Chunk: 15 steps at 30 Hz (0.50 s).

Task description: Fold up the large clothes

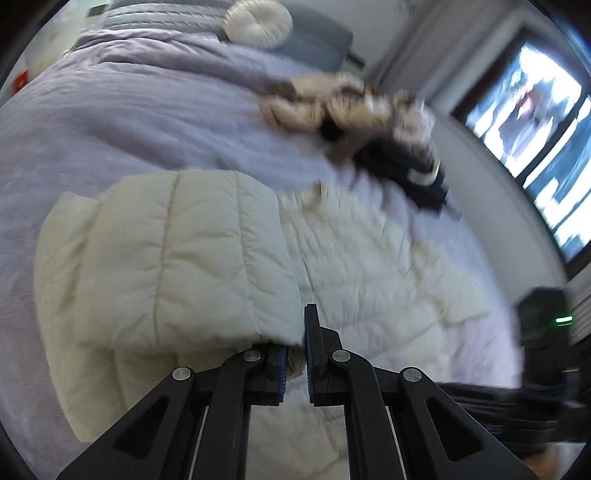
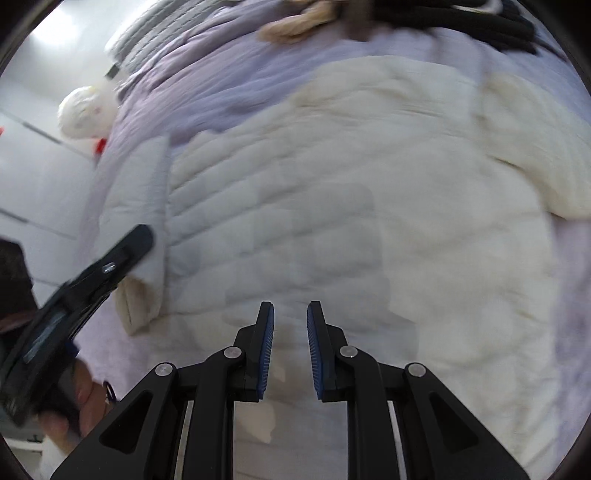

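There is one cream quilted jacket [image 1: 177, 258] on one bed [image 1: 110, 122]. On the far right lies one pile of beige and dark clothes [image 1: 369, 122]. Far away is one round white cushion [image 1: 258, 22]. There are two hand-held grippers: left hand-held gripper [image 1: 294, 354] and right hand-held gripper [image 2: 290, 350].

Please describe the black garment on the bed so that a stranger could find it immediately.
Start at the lilac bedspread. Beyond the cream quilted jacket, near the window-side edge, lies the black garment. It touches a beige fluffy heap, and it alone is dark.
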### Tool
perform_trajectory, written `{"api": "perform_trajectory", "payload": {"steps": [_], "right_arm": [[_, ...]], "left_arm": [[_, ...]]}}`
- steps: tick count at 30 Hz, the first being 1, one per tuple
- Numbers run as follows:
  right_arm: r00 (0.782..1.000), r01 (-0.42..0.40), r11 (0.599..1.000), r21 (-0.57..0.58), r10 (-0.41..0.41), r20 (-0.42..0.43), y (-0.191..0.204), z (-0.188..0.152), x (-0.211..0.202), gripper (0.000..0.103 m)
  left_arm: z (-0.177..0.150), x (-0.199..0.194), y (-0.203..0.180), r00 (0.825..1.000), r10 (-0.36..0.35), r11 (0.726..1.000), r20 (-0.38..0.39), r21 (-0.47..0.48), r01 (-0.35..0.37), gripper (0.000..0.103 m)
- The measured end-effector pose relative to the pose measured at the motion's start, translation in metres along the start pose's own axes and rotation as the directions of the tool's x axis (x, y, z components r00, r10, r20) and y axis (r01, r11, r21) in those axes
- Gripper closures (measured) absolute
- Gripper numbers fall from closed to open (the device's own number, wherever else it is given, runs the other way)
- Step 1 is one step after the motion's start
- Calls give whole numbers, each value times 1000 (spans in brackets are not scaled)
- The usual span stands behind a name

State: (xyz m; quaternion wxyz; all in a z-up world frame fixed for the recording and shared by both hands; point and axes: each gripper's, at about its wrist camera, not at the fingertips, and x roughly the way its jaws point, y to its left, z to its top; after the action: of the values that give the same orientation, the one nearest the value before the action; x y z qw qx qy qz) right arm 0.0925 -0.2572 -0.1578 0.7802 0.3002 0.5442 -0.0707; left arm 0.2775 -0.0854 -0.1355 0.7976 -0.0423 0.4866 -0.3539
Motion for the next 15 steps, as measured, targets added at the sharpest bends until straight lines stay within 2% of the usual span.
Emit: {"api": "perform_trajectory", "payload": {"steps": [2, 4, 7, 9, 11, 12, 13, 15], "right_arm": [[1000, 22, 1000, 19, -22, 1, -21, -6, -7, 83], [999, 36, 998, 42, -36, -2, -44, -7, -13, 82], [999, 36, 996, 77, -35, -6, -66, -9, -17, 82], [999, 32, 995, 93, -32, -6, -79, -12, -16, 82], [1000, 27, 995, 93, -26, -3, -84, -11, -19, 81], [1000, 25, 996, 89, -25, -2, -85, -9, -20, 81], [1000, 22, 996, 88, -22, -2, -86, -8, -19, 81], [1000, 19, 996, 91, -18, -6, -83, -7, -19, 81]], "left_arm": [[-6, 24, -18, 997, 58, 996, -46, 67, -55, 94], [-17, 42, -23, 992, 89, 991, -87, 112, -79, 94], [-28, 62, -27, 982, 124, 985, -145, 138, -105, 93], [-33, 68, -29, 976, 155, 979, -151, 152, -132, 93], [-35, 70, -33, 971, 183, 975, -152, 157, -160, 63], [-35, 67, -34, 972, 179, 976, -151, 149, -157, 27], [-34, 61, -36, 975, 183, 976, -128, 144, -164, 15], [-32, 59, -43, 976, 197, 970, -98, 167, -179, 15]]}}
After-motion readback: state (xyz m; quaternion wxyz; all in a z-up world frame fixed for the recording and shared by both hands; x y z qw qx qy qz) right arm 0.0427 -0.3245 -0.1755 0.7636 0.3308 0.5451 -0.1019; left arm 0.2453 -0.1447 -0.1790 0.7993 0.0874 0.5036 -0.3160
